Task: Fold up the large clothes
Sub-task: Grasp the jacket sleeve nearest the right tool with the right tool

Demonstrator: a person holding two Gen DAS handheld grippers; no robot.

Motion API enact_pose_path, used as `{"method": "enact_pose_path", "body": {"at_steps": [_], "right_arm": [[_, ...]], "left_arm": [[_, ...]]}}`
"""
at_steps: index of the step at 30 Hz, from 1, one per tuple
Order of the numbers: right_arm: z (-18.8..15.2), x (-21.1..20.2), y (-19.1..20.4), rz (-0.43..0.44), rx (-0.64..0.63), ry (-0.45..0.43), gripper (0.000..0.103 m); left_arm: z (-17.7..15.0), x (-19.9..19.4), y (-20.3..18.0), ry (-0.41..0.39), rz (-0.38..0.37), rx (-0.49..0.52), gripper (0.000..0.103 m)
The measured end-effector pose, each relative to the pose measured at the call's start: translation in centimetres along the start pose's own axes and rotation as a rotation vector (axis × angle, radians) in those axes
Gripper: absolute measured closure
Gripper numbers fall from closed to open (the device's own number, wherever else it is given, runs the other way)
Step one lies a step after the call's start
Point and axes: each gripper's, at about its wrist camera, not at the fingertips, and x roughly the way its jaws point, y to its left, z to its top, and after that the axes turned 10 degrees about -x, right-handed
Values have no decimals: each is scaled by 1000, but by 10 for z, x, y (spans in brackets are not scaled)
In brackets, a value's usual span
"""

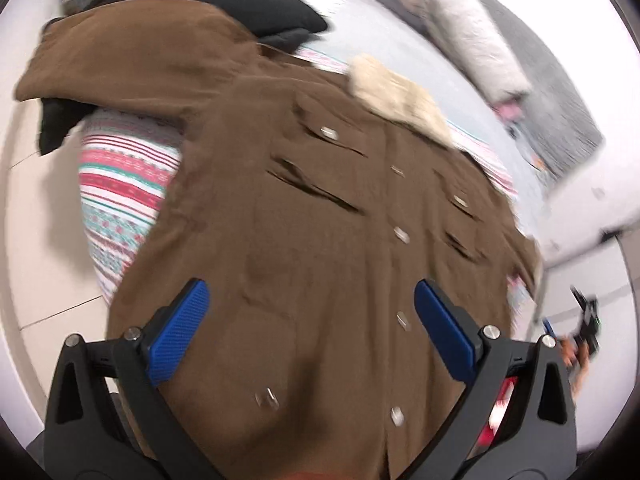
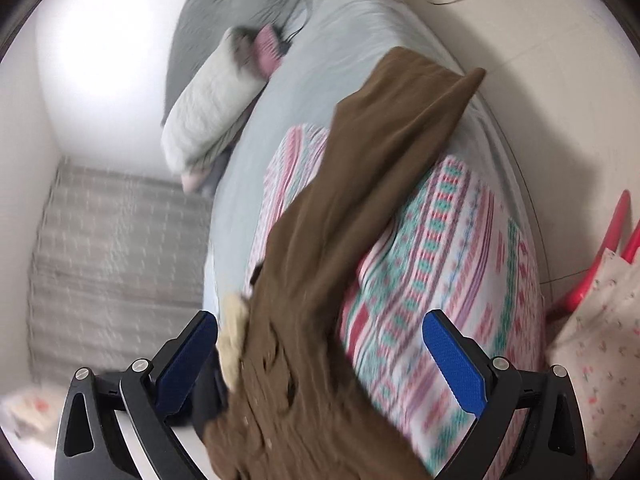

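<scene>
- A striped blanket (image 1: 120, 184) in pink, red and teal lies on the pale blue bedsheet (image 2: 320, 80).
- A white pillow (image 2: 208, 120) rests near a grey cover (image 1: 560, 92).
- A black garment (image 1: 240, 0) lies beyond.
- A red hanger (image 2: 600, 248) shows at the side.

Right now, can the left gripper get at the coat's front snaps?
Probably yes. The left gripper hangs open right over the brown coat, a snap shows between its fingers, and nothing lies over that stretch of cloth.
</scene>
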Motion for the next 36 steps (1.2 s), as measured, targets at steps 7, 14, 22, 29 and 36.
{"method": "enact_pose_path", "body": {"at_steps": [7,14,22,29,36], "right_arm": [[35,40,-19,7,16,-27,13],[53,87,-36,-88,18,3,26],[71,111,-39,-163,-1,-30,52],[74,113,-35,-237,-86,-82,95],[60,66,62,-257,-424,-324,98]], "left_arm": [[9,47,19,-10,125,-5,1],[19,61,26,-5,204,10,1],[20,53,6,-104,187,100,1],[21,62,7,-67,176,115,1],[24,62,20,-53,160,70,1]]}}
